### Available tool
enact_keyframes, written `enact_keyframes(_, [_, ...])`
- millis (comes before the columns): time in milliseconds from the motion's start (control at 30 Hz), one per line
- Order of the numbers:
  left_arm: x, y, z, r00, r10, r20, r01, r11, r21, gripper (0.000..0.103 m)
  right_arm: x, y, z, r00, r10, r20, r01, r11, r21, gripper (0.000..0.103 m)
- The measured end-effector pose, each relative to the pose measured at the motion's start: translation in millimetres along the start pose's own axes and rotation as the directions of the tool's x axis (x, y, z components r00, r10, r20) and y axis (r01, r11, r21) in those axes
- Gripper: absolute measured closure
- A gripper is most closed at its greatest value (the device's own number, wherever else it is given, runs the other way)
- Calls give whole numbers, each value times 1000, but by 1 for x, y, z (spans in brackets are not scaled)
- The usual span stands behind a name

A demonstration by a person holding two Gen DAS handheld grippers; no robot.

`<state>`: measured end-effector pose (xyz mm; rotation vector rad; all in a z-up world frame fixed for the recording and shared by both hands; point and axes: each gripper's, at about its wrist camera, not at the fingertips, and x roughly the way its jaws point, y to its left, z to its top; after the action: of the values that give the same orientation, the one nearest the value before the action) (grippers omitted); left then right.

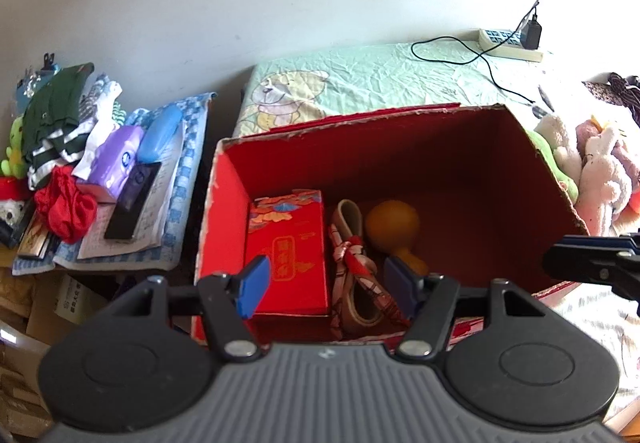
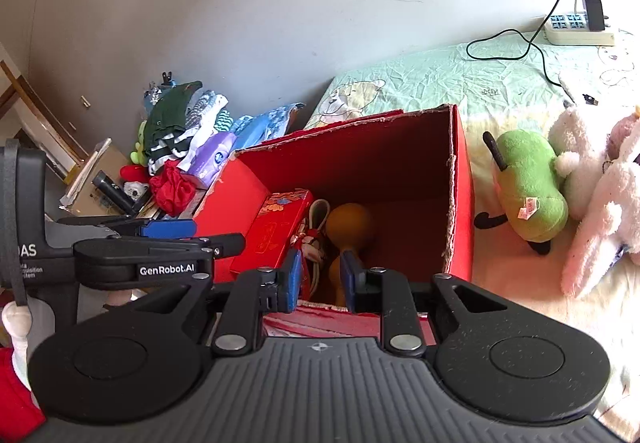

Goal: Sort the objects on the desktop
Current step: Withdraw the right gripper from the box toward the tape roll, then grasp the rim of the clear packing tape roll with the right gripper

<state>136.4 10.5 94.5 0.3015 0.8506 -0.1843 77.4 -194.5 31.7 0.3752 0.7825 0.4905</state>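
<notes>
An open red cardboard box (image 1: 360,123) (image 2: 456,183) stands on the bed. Inside it lie a red gift box (image 1: 286,255) (image 2: 276,235) with floral print, a red-and-white patterned strap (image 1: 352,263) (image 2: 316,239) and an orange gourd (image 1: 392,223) (image 2: 350,227). My left gripper (image 1: 326,283) hangs open over the box's near edge, nothing between its blue pads. My right gripper (image 2: 322,277) is at the same near edge, its pads a narrow gap apart and empty. One of its fingers (image 1: 580,263) shows at the right of the left wrist view.
A cluttered side table left of the box holds a purple tissue pack (image 1: 116,163), a blue case (image 1: 160,135), red cloth (image 1: 66,207) and folded clothes. A green plush (image 2: 528,187) and white plush toys (image 2: 600,203) lie right of the box. A power strip (image 2: 580,29) with cables sits by the wall.
</notes>
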Motion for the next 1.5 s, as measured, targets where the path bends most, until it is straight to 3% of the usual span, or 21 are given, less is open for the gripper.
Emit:
enact_keyframes(133, [-6,15,-14,1000,10,-8,-11,999,-48,36,-2,0,-10,998,47,-30,-47,999,0,79])
enact_keyframes(300, [-8,28,-38,999,3,-41,-7,993,-116,35,14,-1,-27,989,75,-129,-74,997,15,79])
enact_keyframes(667, [-25,48,-95,995,-77,-62,64,978,-199,38,44,2,-59,937,156,-313,-147,988,52,79])
enact_keyframes(867, [-7,44,-112,987,-87,-136,53,970,-236,37,53,7,-61,925,178,-335,-163,984,73,78])
enact_keyframes(1133, [21,42,-107,979,-93,-182,42,962,-270,43,68,26,-52,930,159,-330,-161,987,21,78])
enact_keyframes(1200, [29,40,-107,976,-77,-205,23,967,-255,49,76,31,-50,931,140,-336,-147,989,6,78])
enact_keyframes(1300, [41,43,-107,965,-94,-245,25,962,-271,64,87,36,-50,931,106,-350,-119,993,-17,78])
enact_keyframes(1333, [46,45,-108,961,-101,-258,26,960,-280,74,90,37,-51,929,100,-356,-113,993,-18,78])
enact_keyframes(1500, [57,49,-108,950,-139,-280,46,949,-312,78,106,39,-53,916,82,-393,-93,996,-9,79])
